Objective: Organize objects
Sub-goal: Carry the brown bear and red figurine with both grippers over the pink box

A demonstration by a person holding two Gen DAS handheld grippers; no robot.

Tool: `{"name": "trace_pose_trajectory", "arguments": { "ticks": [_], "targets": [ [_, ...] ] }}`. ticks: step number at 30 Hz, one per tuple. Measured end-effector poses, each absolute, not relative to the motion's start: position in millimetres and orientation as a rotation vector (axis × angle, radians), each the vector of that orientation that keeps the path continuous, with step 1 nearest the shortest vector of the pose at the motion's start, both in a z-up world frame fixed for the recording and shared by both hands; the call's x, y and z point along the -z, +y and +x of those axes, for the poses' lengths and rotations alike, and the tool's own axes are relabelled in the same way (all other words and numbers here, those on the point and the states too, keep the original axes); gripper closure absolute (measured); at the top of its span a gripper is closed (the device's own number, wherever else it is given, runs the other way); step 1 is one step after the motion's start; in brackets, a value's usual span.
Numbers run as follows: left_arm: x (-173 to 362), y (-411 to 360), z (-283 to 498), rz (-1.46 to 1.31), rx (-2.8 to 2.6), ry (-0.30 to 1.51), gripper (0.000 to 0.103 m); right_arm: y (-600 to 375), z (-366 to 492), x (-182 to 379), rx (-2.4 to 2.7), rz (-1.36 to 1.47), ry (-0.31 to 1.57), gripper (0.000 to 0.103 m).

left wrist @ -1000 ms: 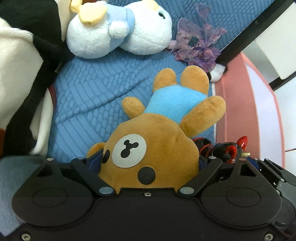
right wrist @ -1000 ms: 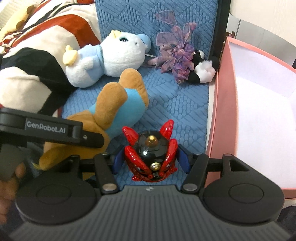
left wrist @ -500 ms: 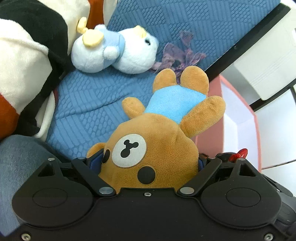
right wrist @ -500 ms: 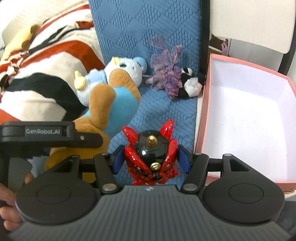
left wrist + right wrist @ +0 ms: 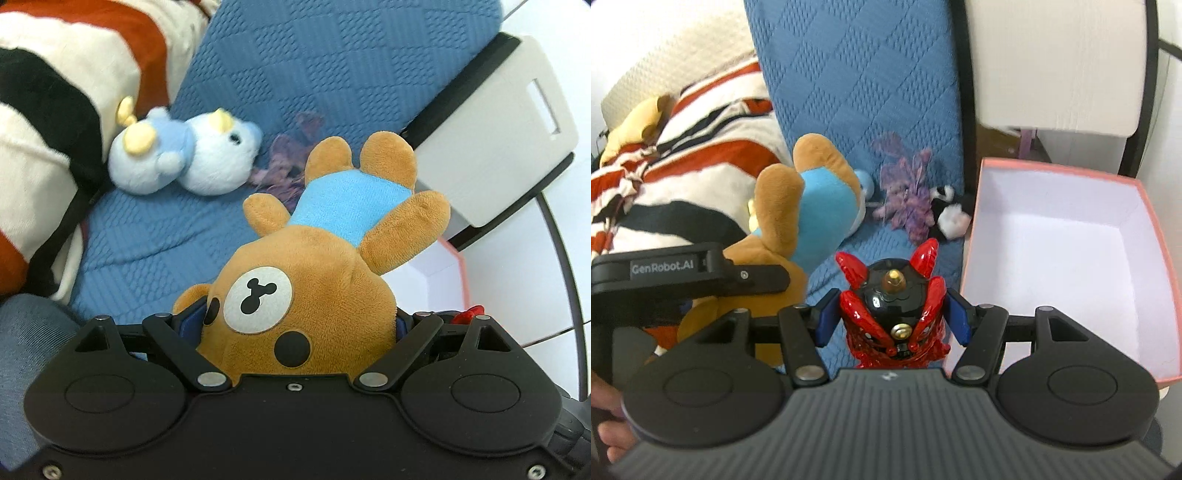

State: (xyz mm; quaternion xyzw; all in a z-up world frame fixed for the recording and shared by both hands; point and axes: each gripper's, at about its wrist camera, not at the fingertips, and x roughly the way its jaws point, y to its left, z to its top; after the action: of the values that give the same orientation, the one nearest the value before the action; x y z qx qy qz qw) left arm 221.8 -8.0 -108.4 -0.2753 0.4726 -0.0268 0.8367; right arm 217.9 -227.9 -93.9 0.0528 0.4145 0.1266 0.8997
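Observation:
My left gripper (image 5: 295, 325) is shut on a brown teddy bear (image 5: 314, 280) in a light blue shirt, gripped by the head, feet pointing away, lifted above the blue cushion (image 5: 303, 74). The bear also shows in the right wrist view (image 5: 798, 206) at left. My right gripper (image 5: 892, 317) is shut on a red and black toy figure (image 5: 892, 306), held above the cushion just left of the pink box (image 5: 1071, 240), which is white inside with nothing in it.
A white and blue plush (image 5: 184, 158), a purple ribbon flower (image 5: 908, 203) and a small black-and-white plush (image 5: 951, 214) lie on the cushion. A striped red, black and cream blanket (image 5: 683, 155) lies at left. A white cabinet (image 5: 1052, 62) stands behind the box.
Both grippers have risen and pulled back with their toys; the bear is off the cushion, and the whole pink box has come into the right wrist view.

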Motion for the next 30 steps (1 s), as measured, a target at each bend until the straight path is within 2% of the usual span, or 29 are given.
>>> {"name": "trace_pose_trajectory", "arguments": {
  "ticks": [14,30],
  "targets": [
    [71.6,-50.9,240.6,-0.546,0.119,0.946,0.014,-273.7,225.3,63.7,-0.238,0.115,0.759,0.040],
    [65.5,-134.0,267.6,-0.490,0.163,0.966,0.014,-355.6,225.7,75.2,-0.170,0.157,0.736,0.040]
  ]
}}
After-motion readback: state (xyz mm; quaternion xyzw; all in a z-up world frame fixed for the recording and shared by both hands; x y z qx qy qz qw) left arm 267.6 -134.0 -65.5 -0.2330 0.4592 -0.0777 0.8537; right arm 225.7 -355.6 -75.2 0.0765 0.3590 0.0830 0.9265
